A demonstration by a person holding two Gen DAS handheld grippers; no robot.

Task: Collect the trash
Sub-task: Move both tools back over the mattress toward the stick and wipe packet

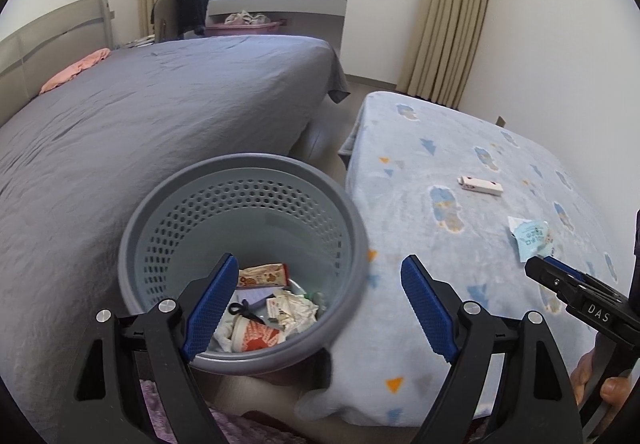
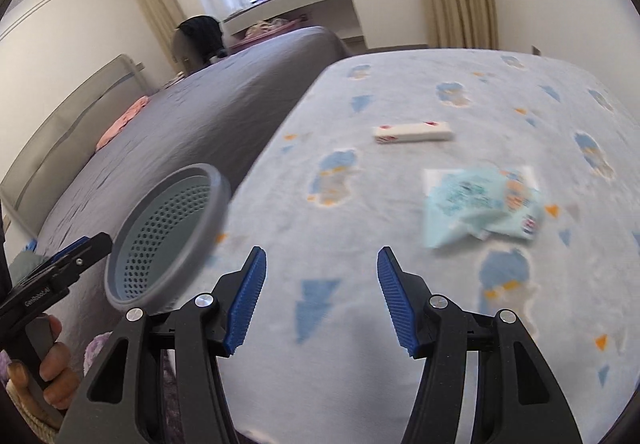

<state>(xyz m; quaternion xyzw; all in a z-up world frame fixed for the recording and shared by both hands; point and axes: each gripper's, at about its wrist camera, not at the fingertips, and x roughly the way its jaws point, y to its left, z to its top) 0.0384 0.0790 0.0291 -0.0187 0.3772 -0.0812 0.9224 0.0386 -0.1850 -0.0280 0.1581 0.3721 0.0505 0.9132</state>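
Right now both my tongs are spread with nothing between them. My left tongs (image 1: 320, 308) hang over the round grey perforated plastic waste basket (image 1: 160, 228), which stands between the big grey-sheeted bed (image 1: 140, 116) on the left and the low surface under the pale blue patterned fleece blanket (image 2: 360, 304) on the right. Crumpled paper, a small cup and a snack wrapper already lie in its bottom.

My right tongs (image 2: 322, 296) point across the blanket at what is left to collect. The crumpled pale blue and white paper wrapper (image 2: 480, 204) lies to the right, fairly near; the small white rectangular cardboard box with red marks (image 2: 414, 133) lies farther off, well apart from it.

I judge the wrapper very light and limp; it should crush rather than resist, so I would pinch a raised fold near its middle, not a flat edge that could drag fleece along. The box looks light, stiff and probably hollow, so I would take it across its short width with a gentle squeeze. Neither looks fragile or slippery.
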